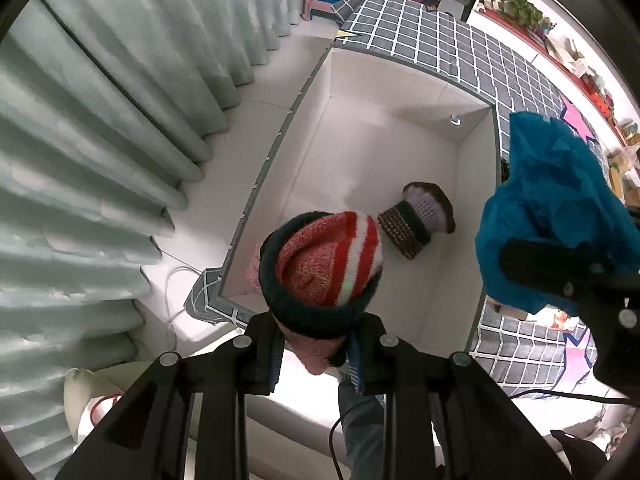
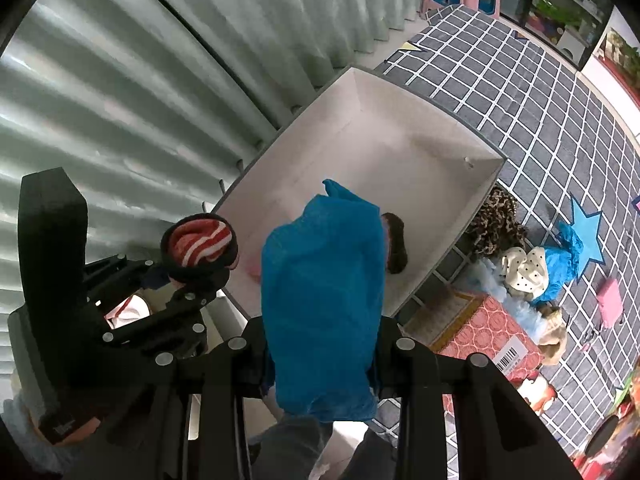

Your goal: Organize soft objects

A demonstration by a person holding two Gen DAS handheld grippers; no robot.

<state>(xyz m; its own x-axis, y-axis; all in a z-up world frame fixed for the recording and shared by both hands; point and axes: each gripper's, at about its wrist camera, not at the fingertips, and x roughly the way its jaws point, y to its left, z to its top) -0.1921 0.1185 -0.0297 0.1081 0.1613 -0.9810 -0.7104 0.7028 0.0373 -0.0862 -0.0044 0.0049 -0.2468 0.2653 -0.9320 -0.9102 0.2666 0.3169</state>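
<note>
A pale green curtain (image 1: 100,132) fills the left side of both views, and a grey rug with a white grid (image 2: 540,120) covers the floor. On the rug's edge beside the curtain stands a white storage box (image 1: 476,208), open at the top, its floor mostly bare.

The left claw (image 1: 316,344) hangs above the near end of the box, pointing steeply down, clamped on a knitted hat (image 1: 324,264) with red and white stripes and a dark cuff. The right claw (image 2: 320,364) hangs beside it over the box, clamped on a blue cloth (image 2: 320,300) that bunches loosely and droops over the fingers.

A second knitted hat (image 1: 420,216), brown and lilac, already lies on its side on the box floor. More soft things wait on the rug just outside the box: a leopard-print piece (image 2: 498,224), a cream dotted piece (image 2: 524,272) and another blue cloth (image 2: 564,260).

Both held items look light, limp and easy to crush without harm. The hat probably grips best at its thick cuff; the thin cloth seems more slippery and likely needs a pinch on a gathered fold, or it may slide free or snag on the box rim.
</note>
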